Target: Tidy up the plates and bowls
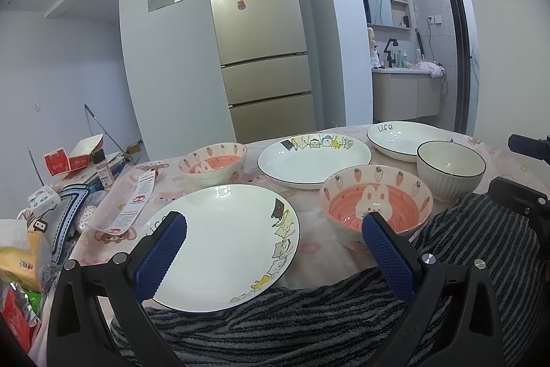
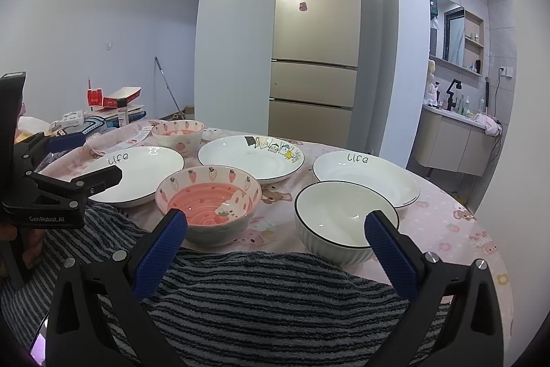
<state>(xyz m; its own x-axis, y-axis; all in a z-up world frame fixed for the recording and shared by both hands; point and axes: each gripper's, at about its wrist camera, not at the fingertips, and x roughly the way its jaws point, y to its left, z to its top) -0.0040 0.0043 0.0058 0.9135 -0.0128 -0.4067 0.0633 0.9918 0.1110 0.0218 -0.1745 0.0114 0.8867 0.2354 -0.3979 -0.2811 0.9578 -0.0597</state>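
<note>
Lettering shows in a few places: "life" in black script on the rim of the right plate (image 2: 366,176) and again on the left plate (image 2: 137,174), and "GenRobot.AI" in white on the black body of the left claw (image 2: 92,157) as the right wrist view catches it. The gold fridge (image 2: 316,40) carries a brand name near its top, too small to read.

In the left wrist view the left claw (image 1: 275,226) has its blue pads (image 1: 161,250) spread wide apart, holding nothing and hovering over the near edge of the desk (image 1: 309,250), above the striped towel (image 1: 309,315). The right claw (image 2: 276,222) is likewise wide open and empty, over the same towel.

On the pink cartoon cloth stand the dishes: a strawberry bowl (image 2: 208,202) with a rabbit inside at near centre, a white ribbed bowl (image 2: 343,222) just right of it, a cartoon-rimmed plate (image 2: 251,160) behind them, and a second strawberry bowl (image 2: 178,133) further back on the left.
</note>
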